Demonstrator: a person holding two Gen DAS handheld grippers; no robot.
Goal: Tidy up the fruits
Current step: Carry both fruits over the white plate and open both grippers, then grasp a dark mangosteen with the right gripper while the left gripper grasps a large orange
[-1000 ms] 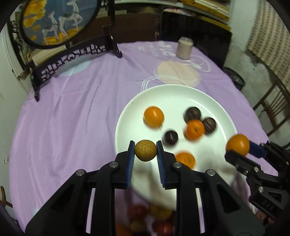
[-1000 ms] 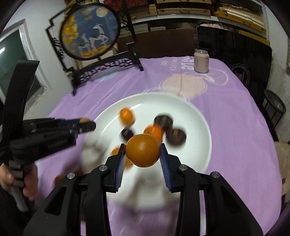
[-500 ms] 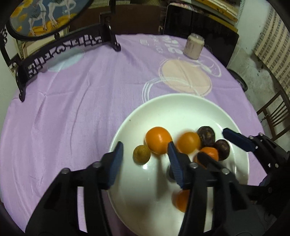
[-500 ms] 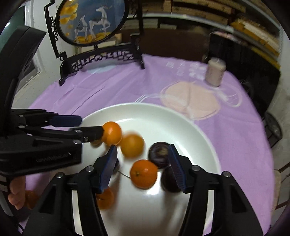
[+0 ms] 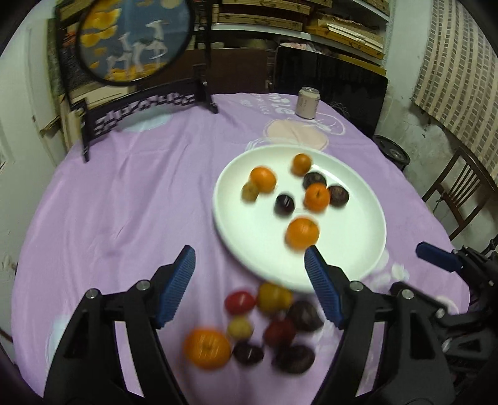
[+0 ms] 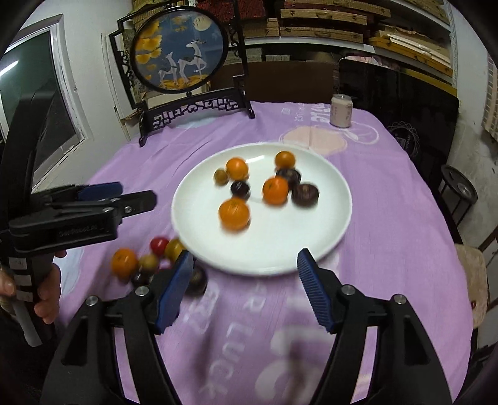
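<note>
Purple cloth covers the desk (image 5: 124, 202); both the left claw (image 5: 249, 280) and right claw (image 6: 246, 283) gape wide and empty. Judged between pickups: next, a fruit from the near loose pile of mixed fruits (image 5: 264, 327) goes to the round white plate (image 5: 358, 249).

Loose fruits (image 5: 267, 324) blurred (kinds unclear), pile partly hidden.

Purple tablecloth (image 6: 389, 218) w/ pale print covers the table. Round deer picture on black carved stand (image 6: 180, 53) at far left edge. Pale can (image 6: 341, 111) upright nr far edge, right side. Wooden chair (image 5: 457, 196) off right edge. Shelves (image 6: 342, 21) behind.
</note>
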